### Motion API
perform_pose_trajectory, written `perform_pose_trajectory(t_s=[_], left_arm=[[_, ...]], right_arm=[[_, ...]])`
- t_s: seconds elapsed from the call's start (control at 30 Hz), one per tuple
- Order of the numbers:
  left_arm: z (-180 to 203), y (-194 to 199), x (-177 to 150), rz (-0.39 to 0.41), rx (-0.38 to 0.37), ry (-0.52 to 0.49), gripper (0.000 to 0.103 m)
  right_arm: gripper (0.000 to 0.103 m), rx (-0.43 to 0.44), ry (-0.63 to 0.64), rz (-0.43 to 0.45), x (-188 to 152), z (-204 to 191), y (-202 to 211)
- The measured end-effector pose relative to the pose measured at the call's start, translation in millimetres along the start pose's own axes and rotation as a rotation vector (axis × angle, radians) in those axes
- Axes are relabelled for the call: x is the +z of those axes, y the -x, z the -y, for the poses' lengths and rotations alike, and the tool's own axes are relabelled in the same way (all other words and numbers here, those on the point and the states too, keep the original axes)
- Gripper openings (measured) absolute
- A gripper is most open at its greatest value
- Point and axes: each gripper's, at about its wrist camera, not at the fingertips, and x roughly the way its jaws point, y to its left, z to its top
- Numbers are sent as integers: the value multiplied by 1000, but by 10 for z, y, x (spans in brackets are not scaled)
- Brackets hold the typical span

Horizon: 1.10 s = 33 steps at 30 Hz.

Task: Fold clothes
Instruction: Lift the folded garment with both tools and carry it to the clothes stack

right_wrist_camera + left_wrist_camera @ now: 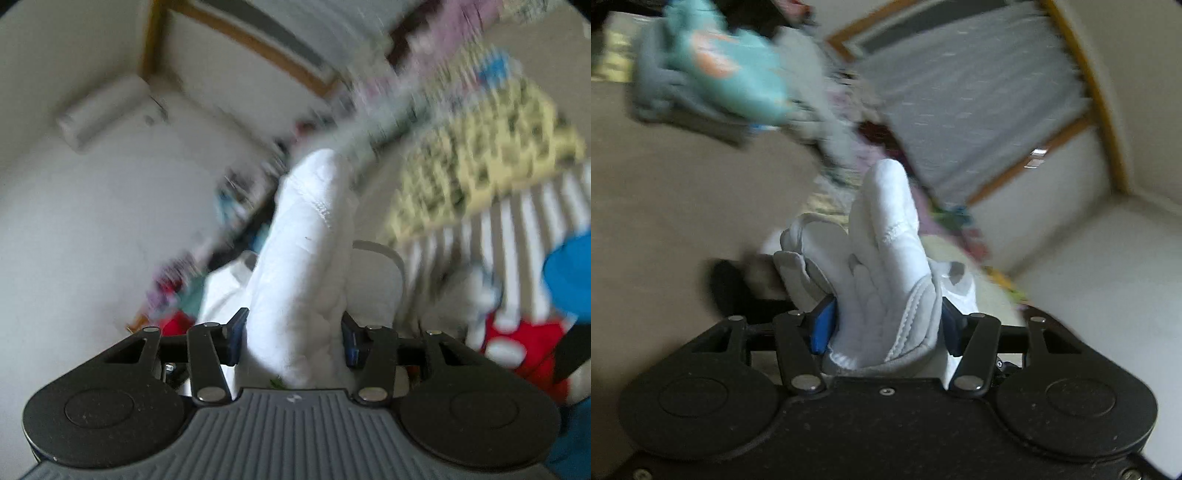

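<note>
Both grippers are gripping the same white garment (886, 258) — the left gripper (886, 328) and the right gripper (293, 339) each pinching a bunched fold — above a blurred pile of clothes (480, 147)

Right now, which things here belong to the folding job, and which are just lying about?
In the job:
- white garment, bunched
- left gripper, shut on it
- right gripper, shut on it

Lying about:
- turquoise garment
- yellow patterned cloth
- red item
</note>
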Motion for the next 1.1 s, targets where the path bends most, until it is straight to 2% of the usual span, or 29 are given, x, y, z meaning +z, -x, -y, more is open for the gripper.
perform_pose_trajectory(t_s=[0.03,0.07,0.1,0.13,0.17,0.2,0.23,0.3,0.47,0.5,0.57,0.67,0.77,0.97,1.1], left_arm=[[-141,-36,-1,-20,71,20,66],[-282,-72,-3,-40,142,39,68],[-366,-54,11,-40,129,57,71],[-365,-12,37,-31,112,54,73],[-324,35,59,-10,117,25,80],[-316,63,74,4,117,3,82],[-322,84,87,14,114,-15,82],[-418,68,96,8,103,23,82],[-435,-25,104,-29,84,14,83],[-440,-69,95,-36,97,0,83],[-413,-126,74,-54,101,-28,76],[-431,-191,62,-71,81,-22,60],[-467,-188,92,-68,30,28,50],[-489,-110,254,-19,-50,111,48],[-393,-65,582,95,-110,96,48]], right_arm=[[60,-65,-19,-40,-60,98,-147],[59,-125,-14,-52,-121,154,-218],[62,-114,3,-25,-156,138,-174],[70,-110,23,2,-184,107,-122],[80,-127,50,29,-197,42,-54],[82,-142,81,57,-208,-8,0],[82,-150,107,86,-209,-35,52],[82,-152,102,112,-180,13,116],[82,-140,-7,57,-206,262,-60],[82,-138,-2,56,-221,265,-87],[66,-130,-11,29,-207,276,-156],[58,-128,-34,14,-222,298,-197],[53,-100,-56,27,-236,285,-174],[50,-9,-87,77,-151,132,-227],[50,69,-48,94,67,-125,-456]])
